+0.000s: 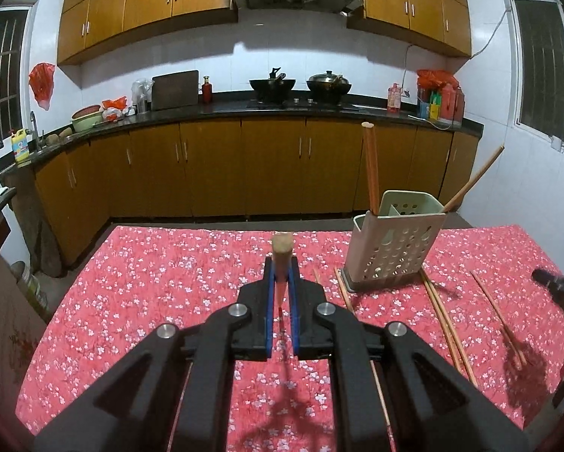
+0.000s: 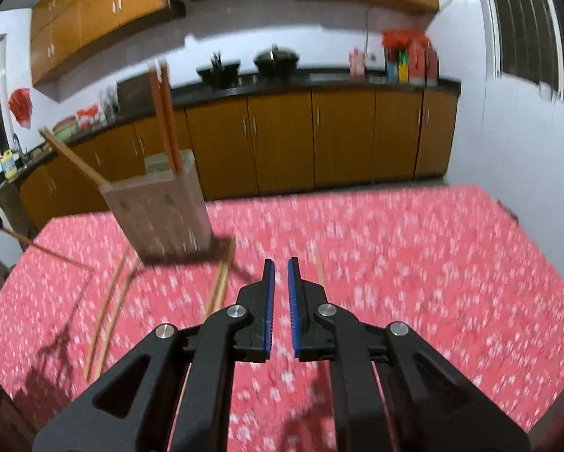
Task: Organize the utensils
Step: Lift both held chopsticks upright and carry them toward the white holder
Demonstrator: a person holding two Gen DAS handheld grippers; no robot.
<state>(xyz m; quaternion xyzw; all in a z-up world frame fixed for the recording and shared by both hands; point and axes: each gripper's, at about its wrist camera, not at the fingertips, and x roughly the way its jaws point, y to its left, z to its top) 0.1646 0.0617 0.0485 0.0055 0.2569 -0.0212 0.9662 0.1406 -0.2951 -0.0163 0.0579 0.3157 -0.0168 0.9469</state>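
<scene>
chopstick (image 1: 282, 254) clamped between the closed jaws of the left gripper (image 1: 282, 263), centre of the left view, blunt end pointing forward, lifted above the red flowered tablecloth (image 1: 161, 282). right gripper (image 2: 278, 265) at lower centre of the blurred right view, jaws almost closed, narrow gap, nothing held. pale holder with holes (image 1: 395, 243) standing right of centre in the left view, chopsticks inside it. more loose chopsticks (image 1: 445, 324) lying flat on the cloth, lower right, near the holder.

No text, label, brand or number can be read in either view; the labels on the far counter's bottles (image 1: 21, 145) are too small and blurred.
</scene>
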